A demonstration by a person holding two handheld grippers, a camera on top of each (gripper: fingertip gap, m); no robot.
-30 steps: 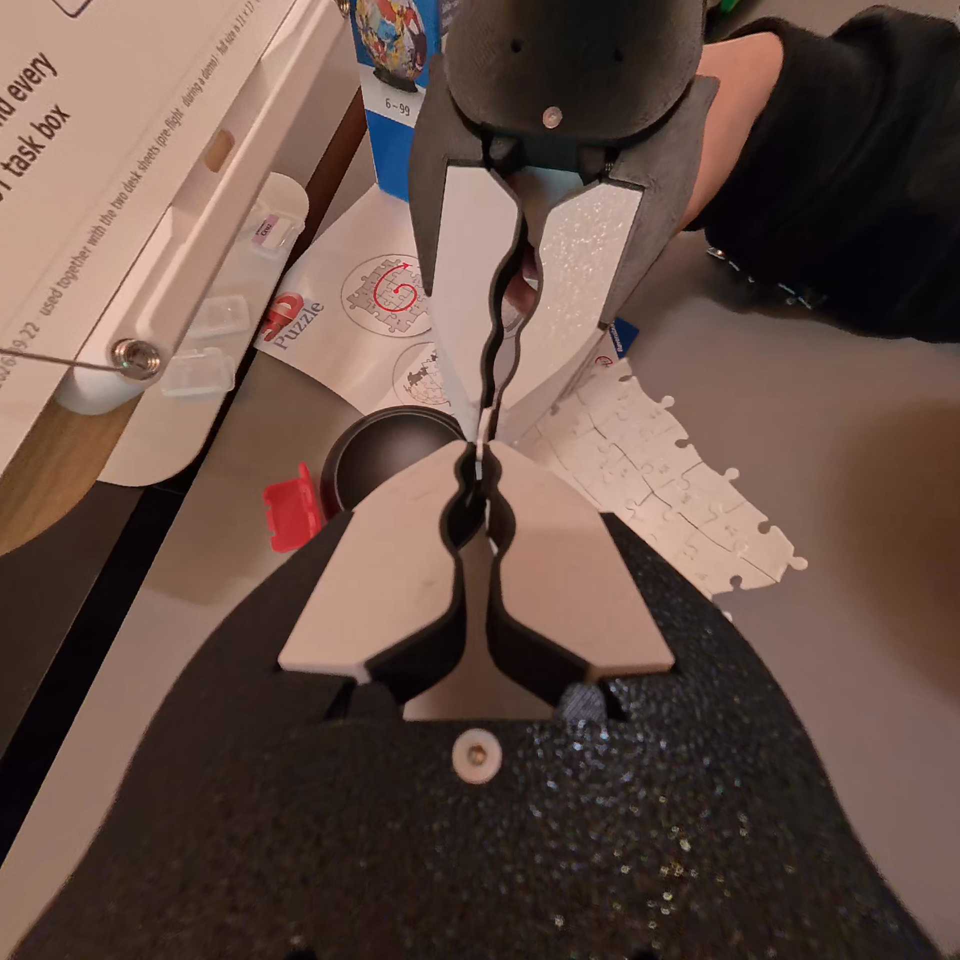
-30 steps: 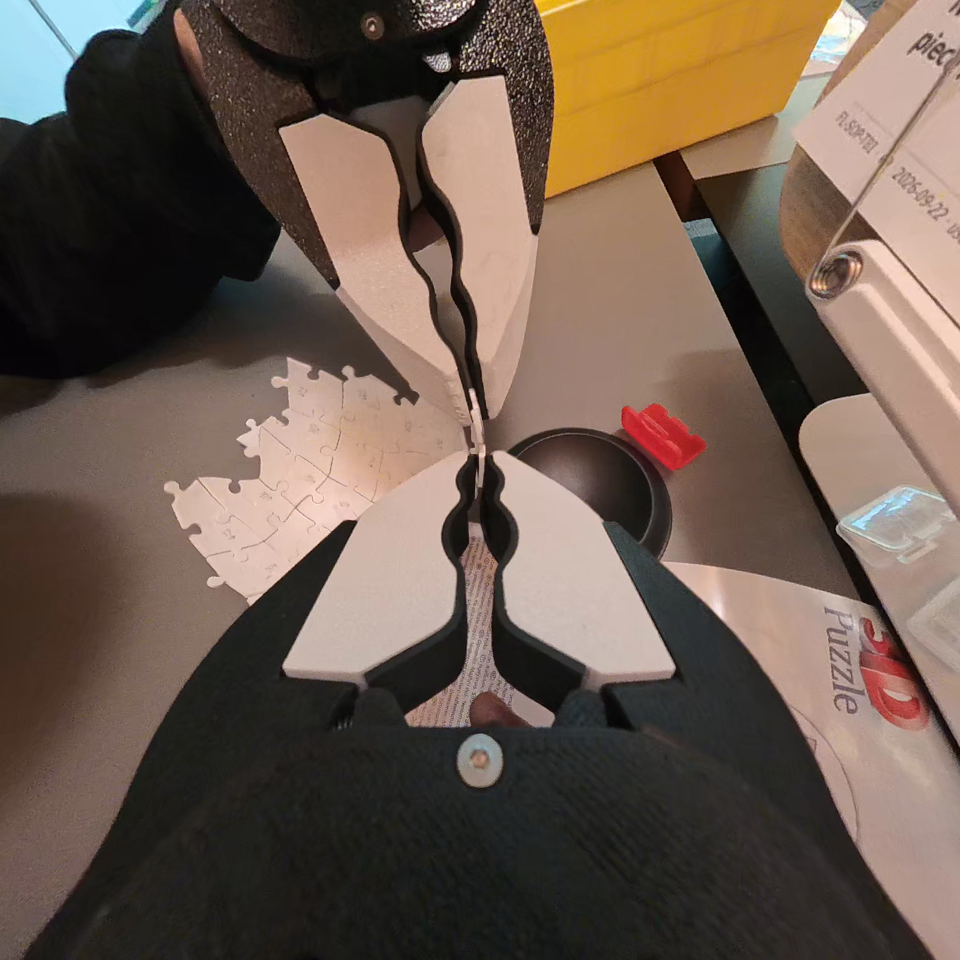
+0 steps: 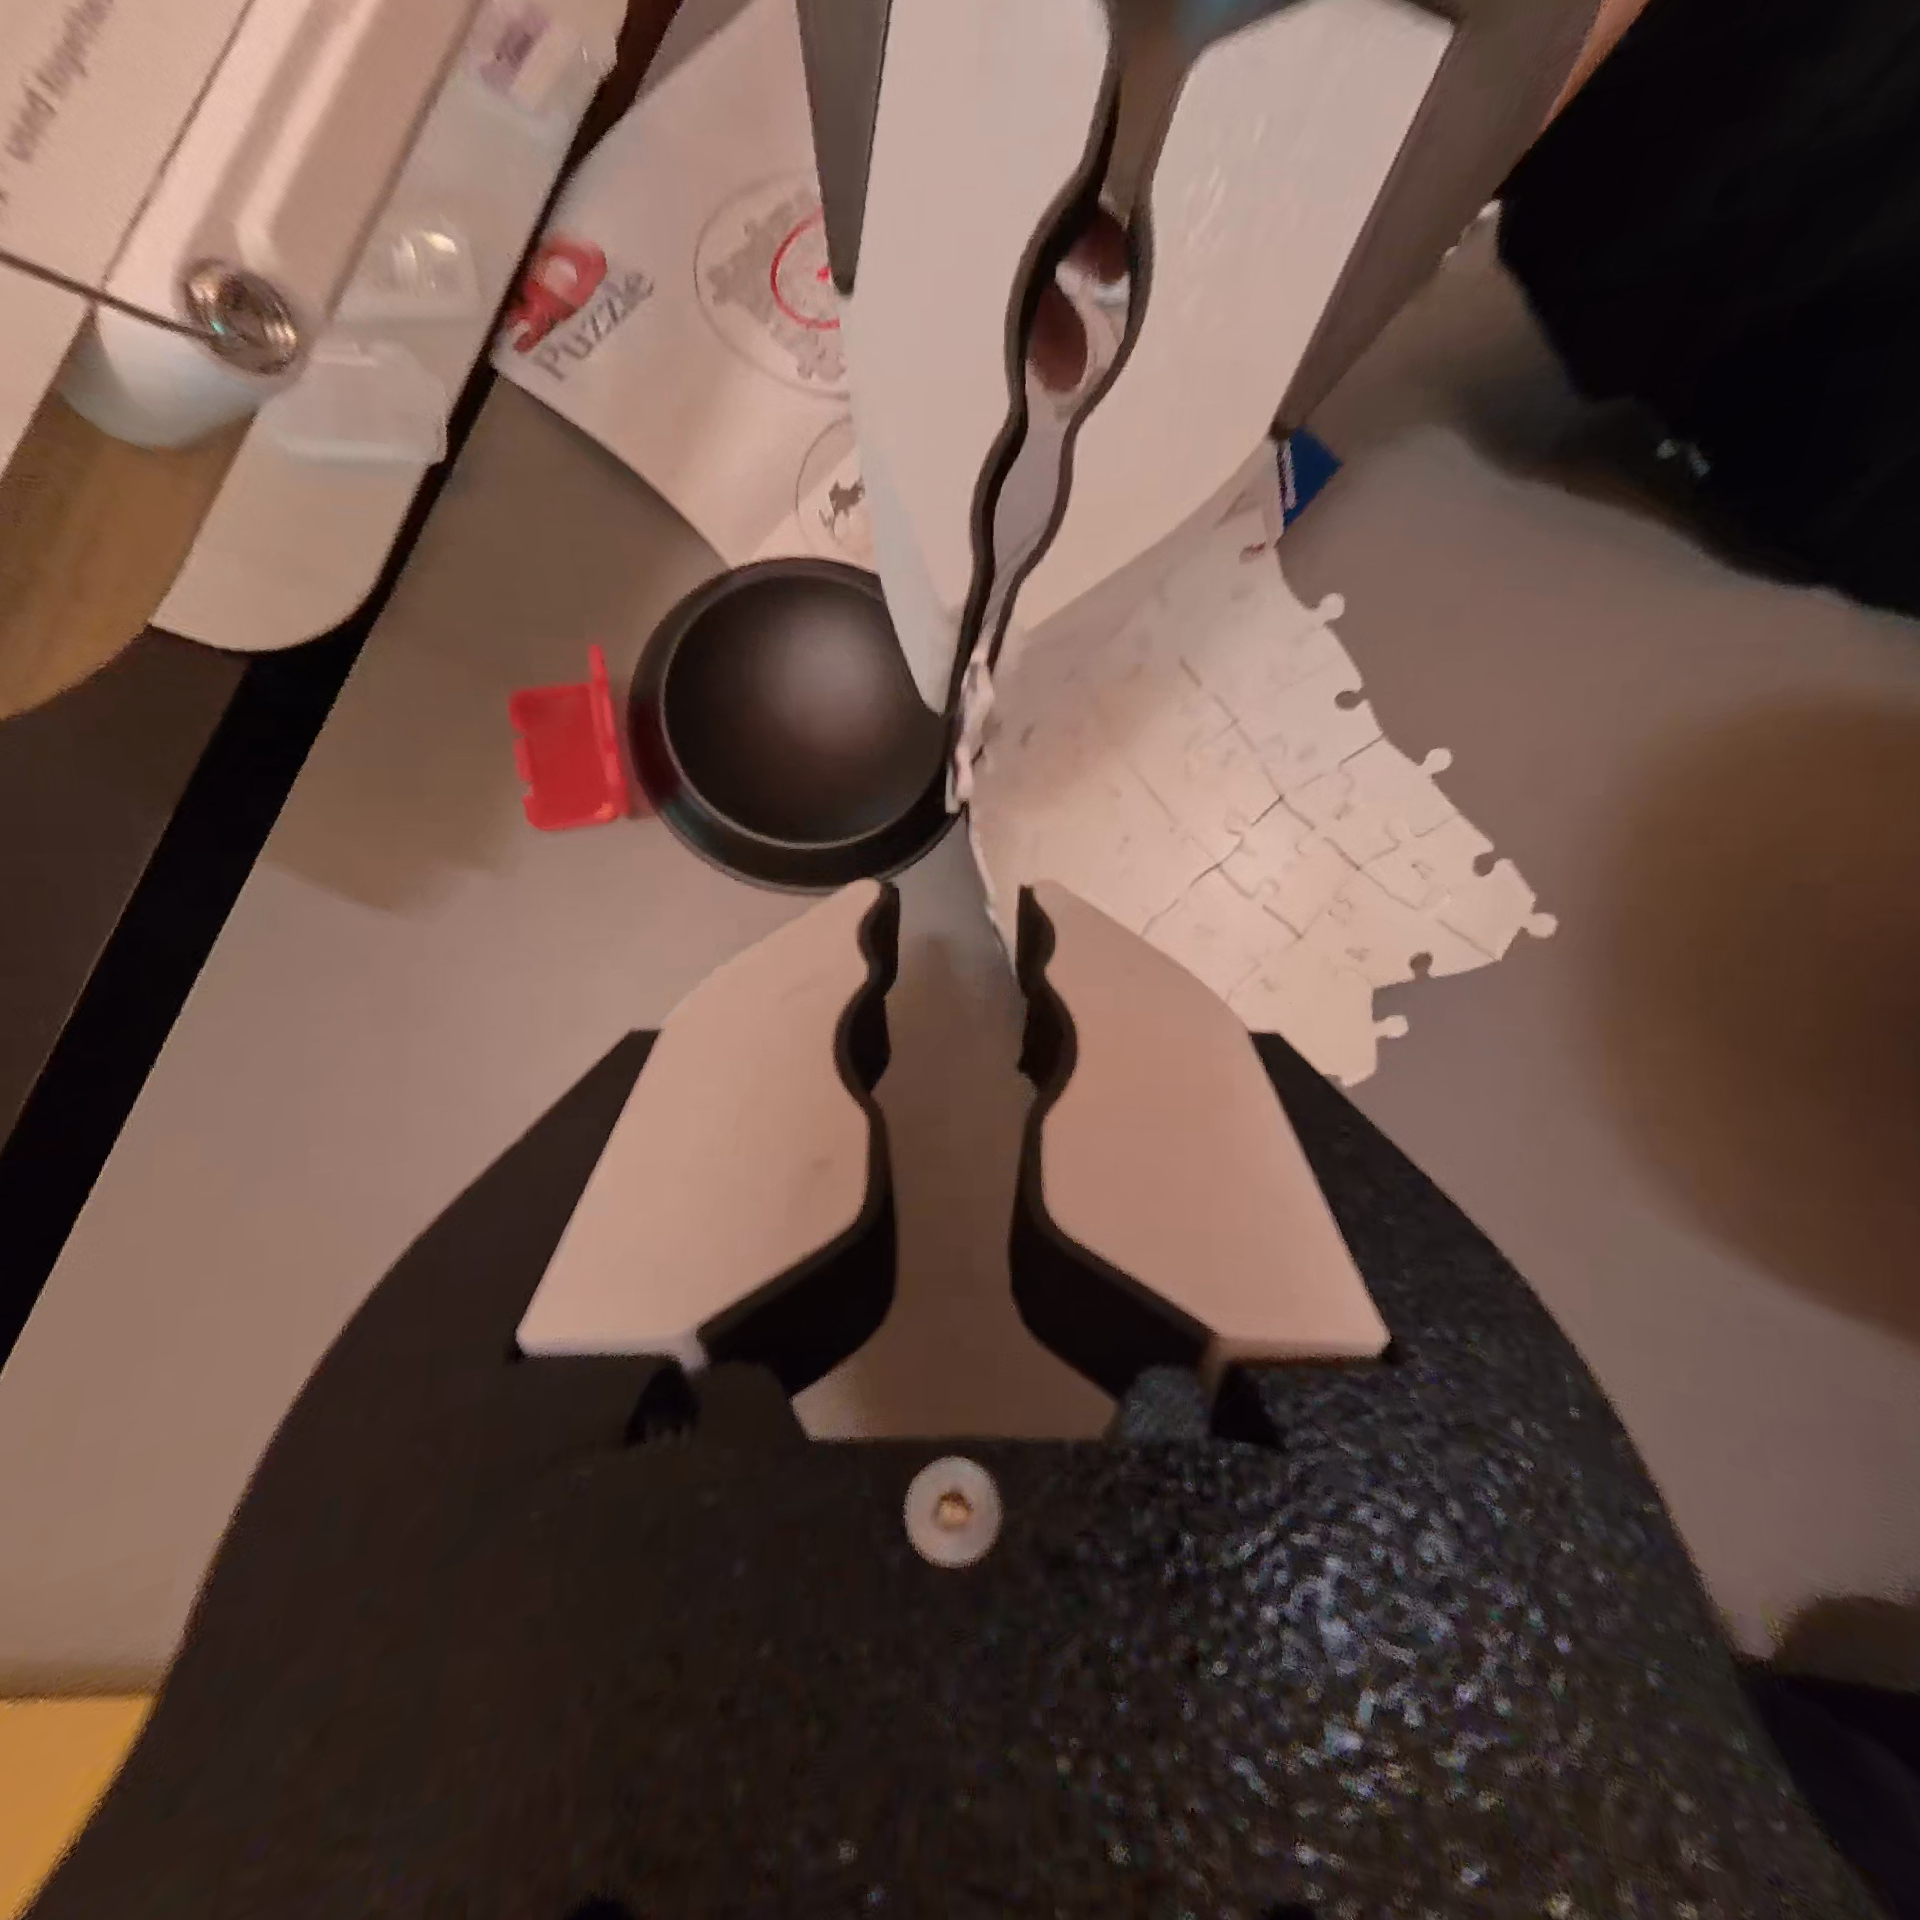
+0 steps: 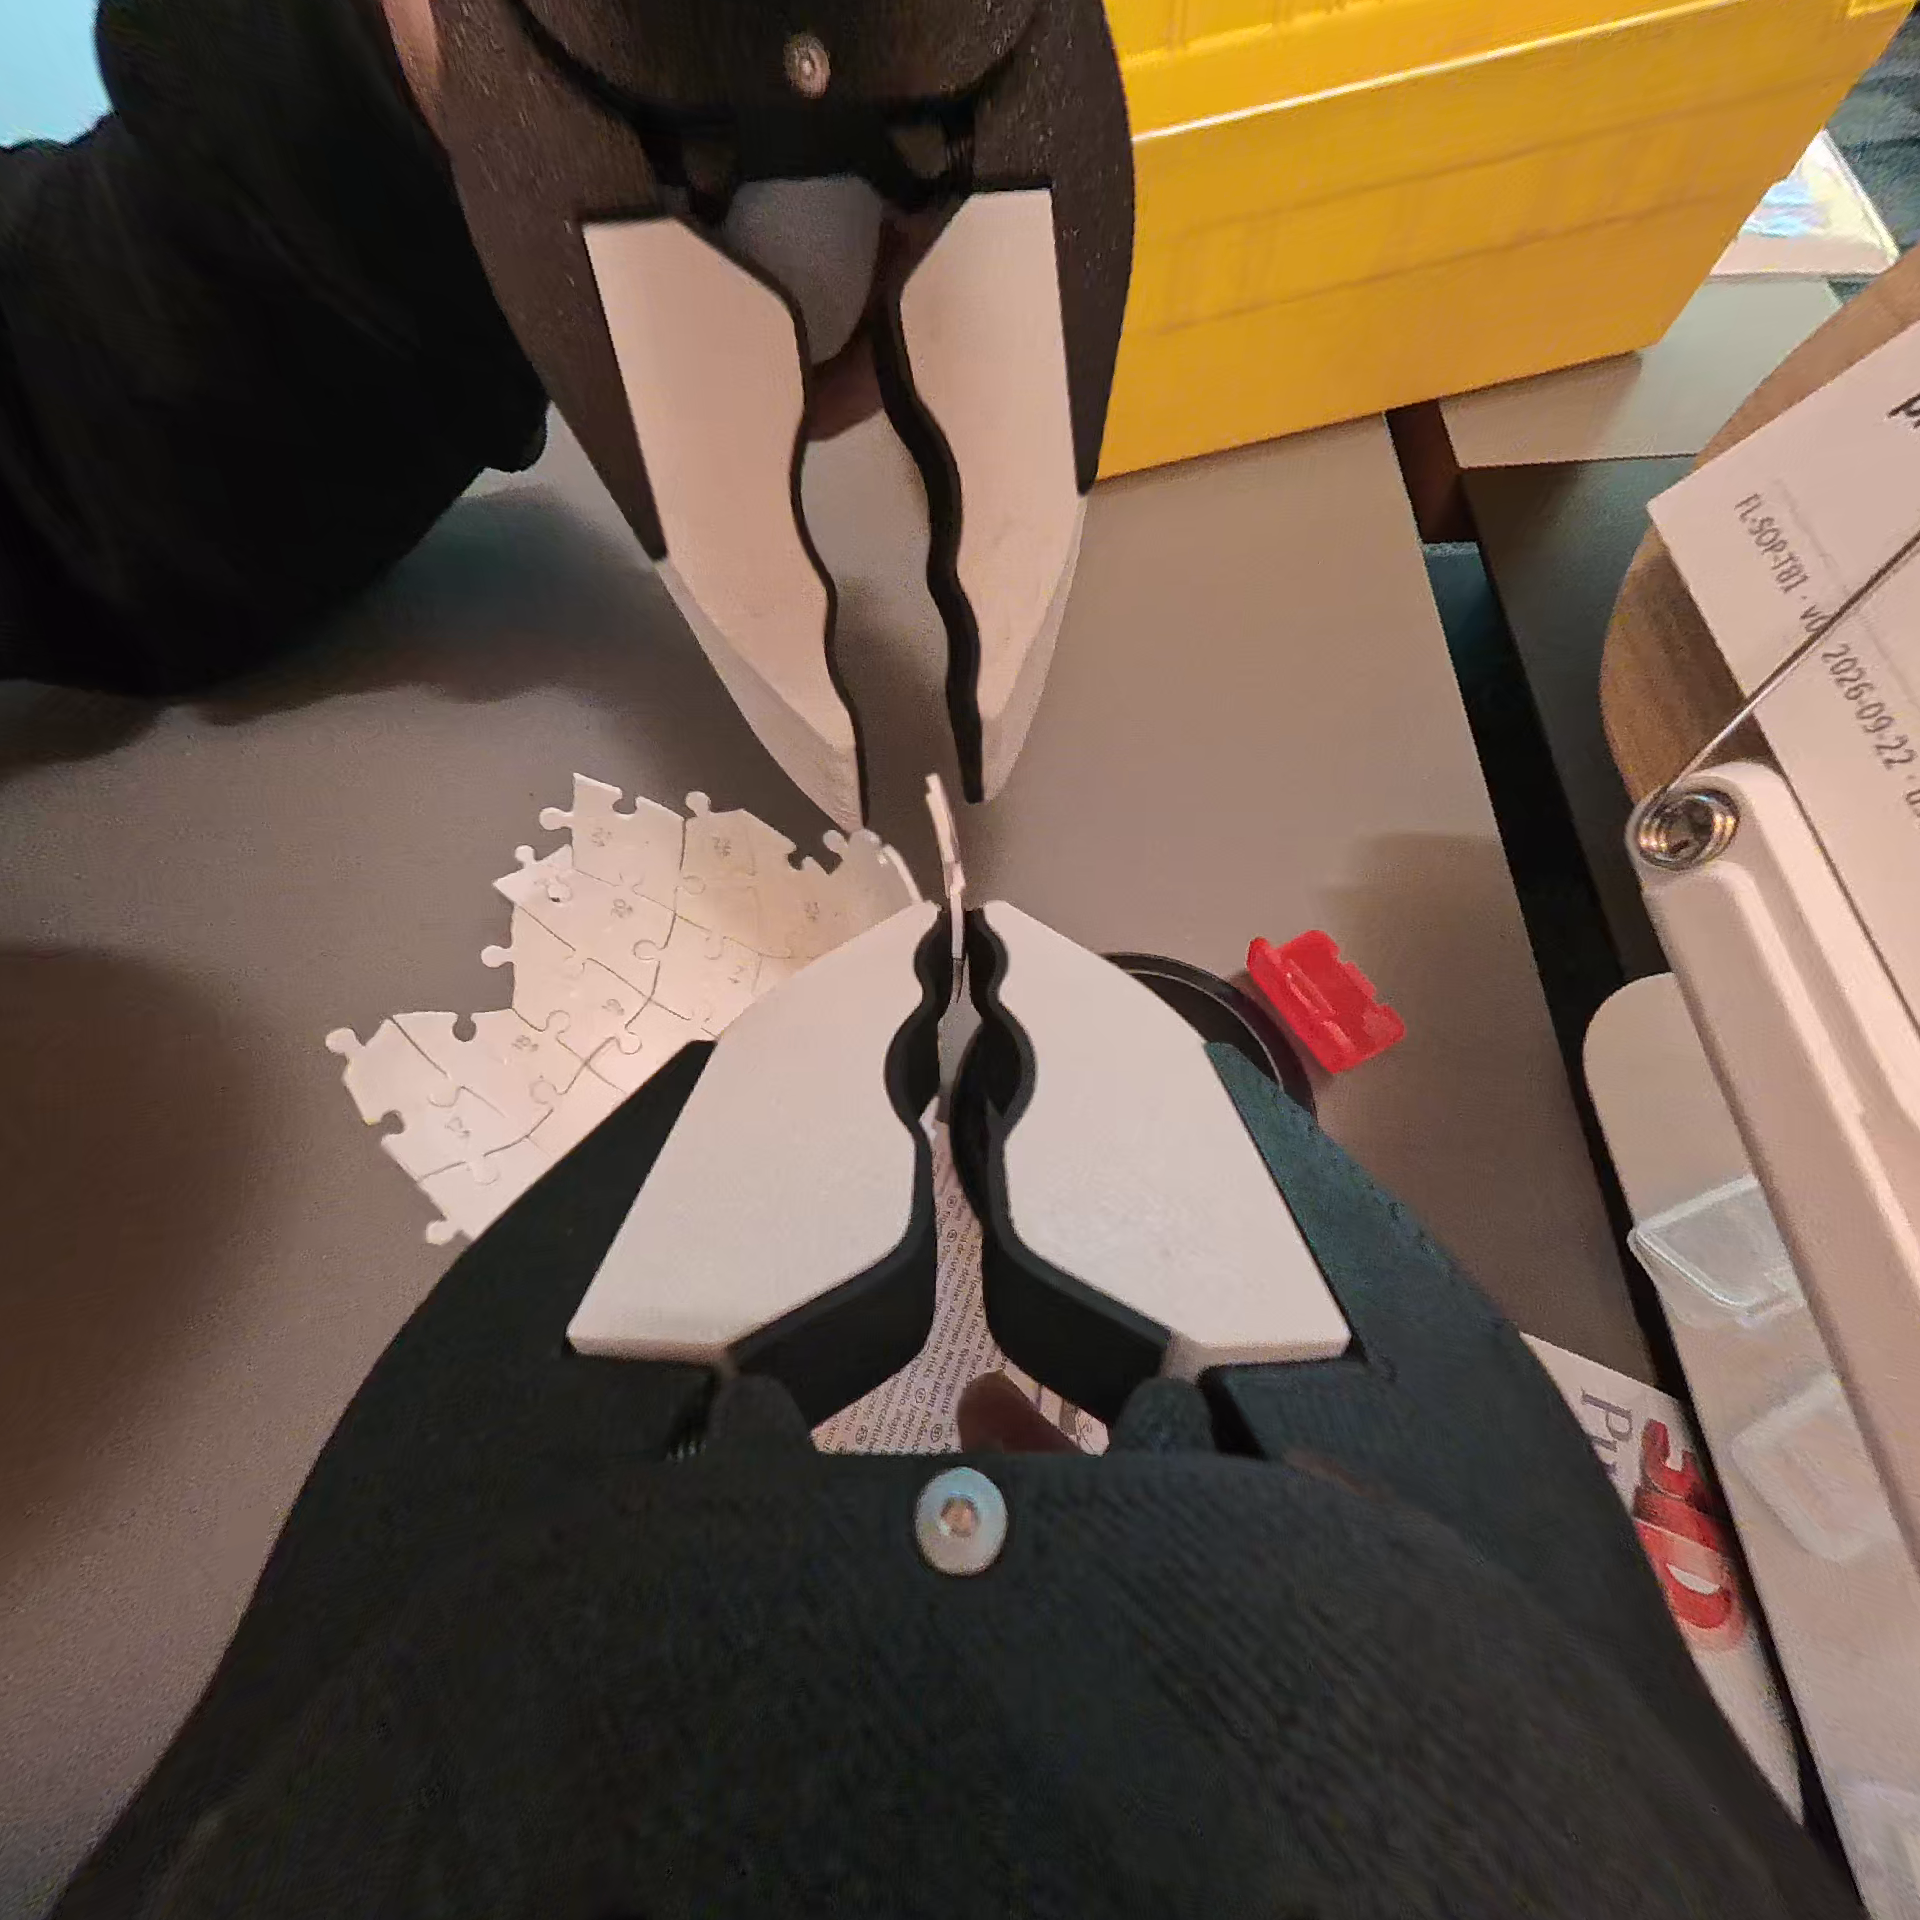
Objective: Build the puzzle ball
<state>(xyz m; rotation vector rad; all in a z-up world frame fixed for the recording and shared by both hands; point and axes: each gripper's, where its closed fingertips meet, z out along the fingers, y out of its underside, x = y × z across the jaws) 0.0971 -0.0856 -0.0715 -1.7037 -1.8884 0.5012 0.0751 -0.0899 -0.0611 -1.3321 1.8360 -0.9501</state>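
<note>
Right tool (image 4: 958,914) clamped on white puzzle piece (image 4: 948,847), piece sticking up past tips. Left tool (image 4: 914,790) apart, tips just beside piece. Assembled puzzle section (image 4: 623,956) flat on bench (image 4: 208,831) beneath both.

table (image 4: 1226,665): grey, matte, with a dark gap along its right edge in the right wrist view.
joined puzzle pieces (image 4: 613,997): a white, fan-shaped sheet of them lies flat, blank side up, left of centre.
black dome (image 3: 790,717): sits just right of the sheet.
red clip (image 4: 1325,1003): small, plastic, just beside the dome on its far right.
printed sheet (image 3: 717,312): white, flat, near right.
yellow box (image 4: 1455,208): far right.
</note>
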